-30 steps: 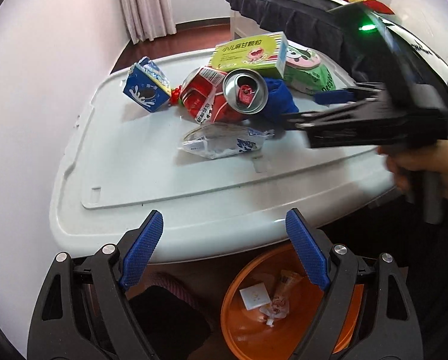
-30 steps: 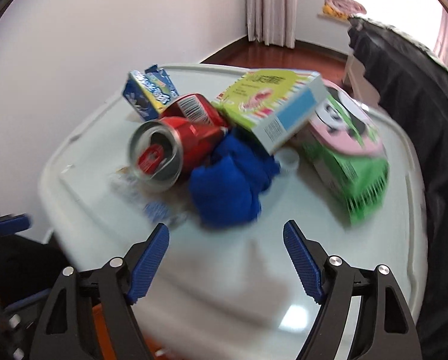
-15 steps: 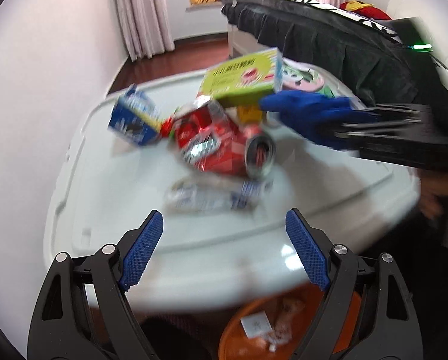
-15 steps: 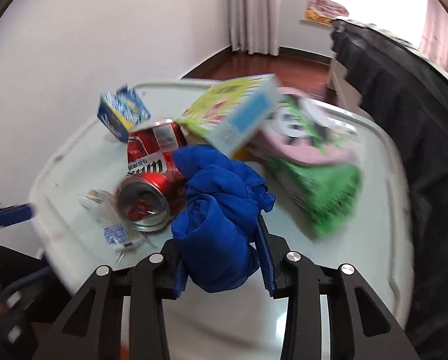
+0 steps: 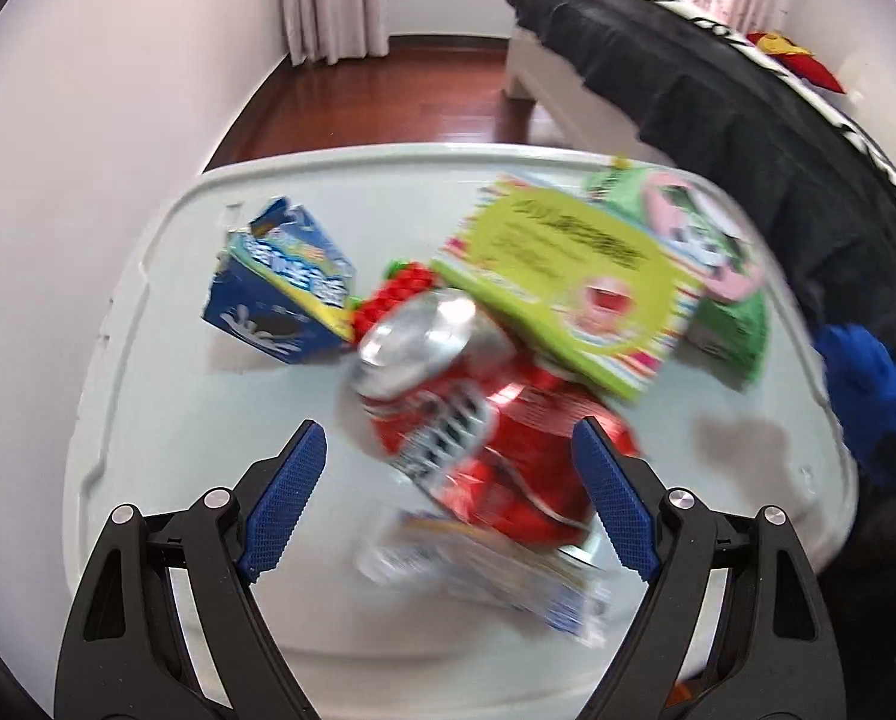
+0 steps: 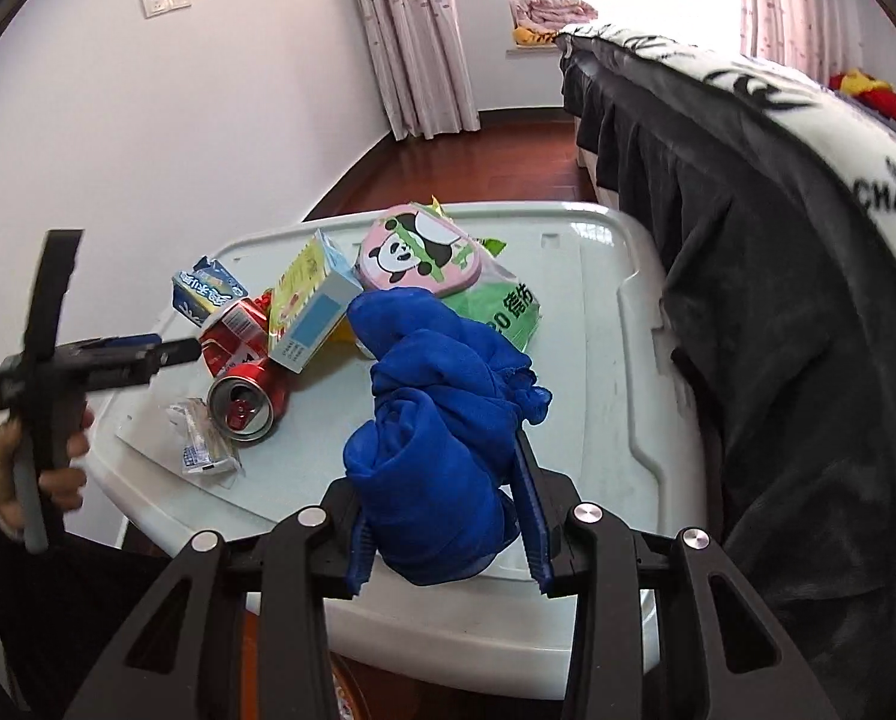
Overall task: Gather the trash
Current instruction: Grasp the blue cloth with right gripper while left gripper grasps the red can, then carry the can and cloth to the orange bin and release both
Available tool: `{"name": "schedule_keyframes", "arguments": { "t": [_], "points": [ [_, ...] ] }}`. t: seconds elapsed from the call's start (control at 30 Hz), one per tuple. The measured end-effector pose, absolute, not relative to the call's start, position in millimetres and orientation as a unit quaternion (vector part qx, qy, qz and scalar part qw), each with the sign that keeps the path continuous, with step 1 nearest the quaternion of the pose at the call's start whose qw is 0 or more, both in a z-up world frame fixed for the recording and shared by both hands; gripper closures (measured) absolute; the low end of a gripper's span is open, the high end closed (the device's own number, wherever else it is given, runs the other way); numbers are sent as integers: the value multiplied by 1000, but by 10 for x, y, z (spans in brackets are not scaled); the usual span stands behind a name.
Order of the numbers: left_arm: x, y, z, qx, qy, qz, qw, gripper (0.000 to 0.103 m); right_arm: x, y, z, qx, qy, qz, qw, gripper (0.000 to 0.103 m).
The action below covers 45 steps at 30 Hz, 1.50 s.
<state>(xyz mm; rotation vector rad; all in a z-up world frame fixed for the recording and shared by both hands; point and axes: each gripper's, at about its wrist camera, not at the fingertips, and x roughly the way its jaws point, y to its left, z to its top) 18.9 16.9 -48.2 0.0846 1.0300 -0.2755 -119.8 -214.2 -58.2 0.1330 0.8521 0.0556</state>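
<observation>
Where a second before the crumpled blue cloth [image 6: 442, 438] had lain beside the red drink can [image 6: 247, 399], the right gripper [image 6: 445, 531] had clamped it and lifted it clear, while the left gripper [image 5: 448, 510] hovered wide open, empty, above that can.

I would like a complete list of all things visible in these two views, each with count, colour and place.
table: one, white, centre
cloth: one, blue, lifted off the table
soda can: one, red, lying beside the boxes
milk carton: one, blue, far left
box: one, yellow-green, leaning on the pile
panda pack: one, pink on green bag, behind
wrapper: one, clear, near the table's edge
bed cover: one, dark, right
left gripper: open, over the can
right gripper: shut on the cloth
</observation>
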Motion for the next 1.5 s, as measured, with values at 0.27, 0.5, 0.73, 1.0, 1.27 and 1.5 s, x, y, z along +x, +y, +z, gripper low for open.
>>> {"name": "schedule_keyframes", "arguments": {
  "t": [0.27,0.5,0.73,1.0,1.27,1.5],
  "points": [
    [555,403,-904,16,498,-205,843,21,-1181,-2052,-656,53,423,42,904,64],
    [763,445,-1107,-41,492,-272,826,21,-1132,-2008,-725,43,435,39,898,64],
    [634,145,-1151,20,468,-271,841,37,-1098,-1963,-768,40,441,40,896,64],
    [436,94,-887,44,443,-208,871,54,-1170,-1928,-692,40,424,39,904,64],
    [-21,259,-93,21,374,-183,909,60,-1419,-1740,-444,39,395,62,916,64],
    [-799,330,664,30,301,-182,936,60,-1770,-1578,-59,29,363,84,928,64]
  ]
}}
